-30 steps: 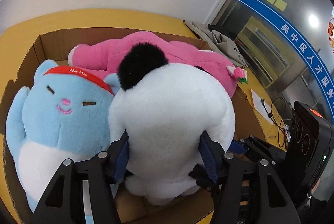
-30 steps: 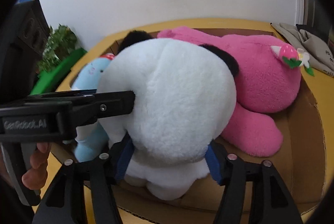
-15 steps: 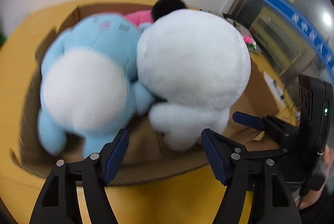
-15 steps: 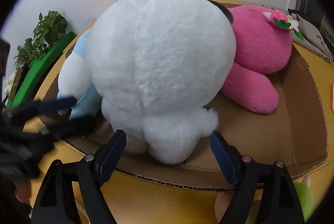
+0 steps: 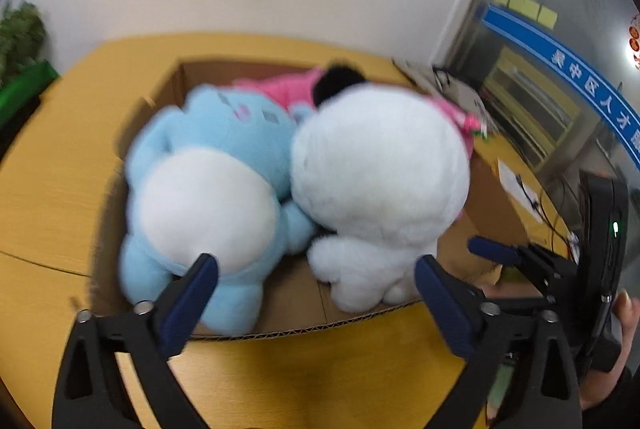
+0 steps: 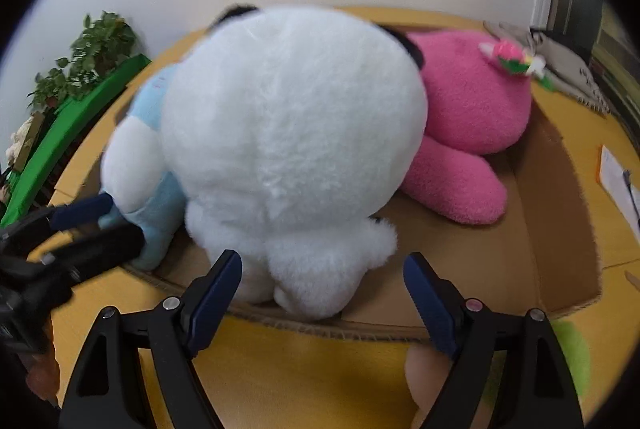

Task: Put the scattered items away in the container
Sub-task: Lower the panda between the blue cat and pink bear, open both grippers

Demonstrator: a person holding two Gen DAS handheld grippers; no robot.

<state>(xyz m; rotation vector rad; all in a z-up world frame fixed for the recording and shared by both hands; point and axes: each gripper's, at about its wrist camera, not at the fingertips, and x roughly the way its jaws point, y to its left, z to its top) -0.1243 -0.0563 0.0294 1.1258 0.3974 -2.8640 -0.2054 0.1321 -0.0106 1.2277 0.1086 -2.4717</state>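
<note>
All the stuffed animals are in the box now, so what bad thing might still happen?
1. The big white plush panda sits right at the near edge of the shallow cardboard box and bulges well above its rim, so it might tip out onto the yellow table.
2. The light blue plush toy also lies close to that low front wall.
3. A green and peach soft thing seems left outside the box.

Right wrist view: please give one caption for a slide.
Open right gripper before a cardboard box holding white, pink and blue plush toys.

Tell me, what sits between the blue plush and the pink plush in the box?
The white plush sits between the blue plush and pink plush, clearest in the right wrist view.
</note>
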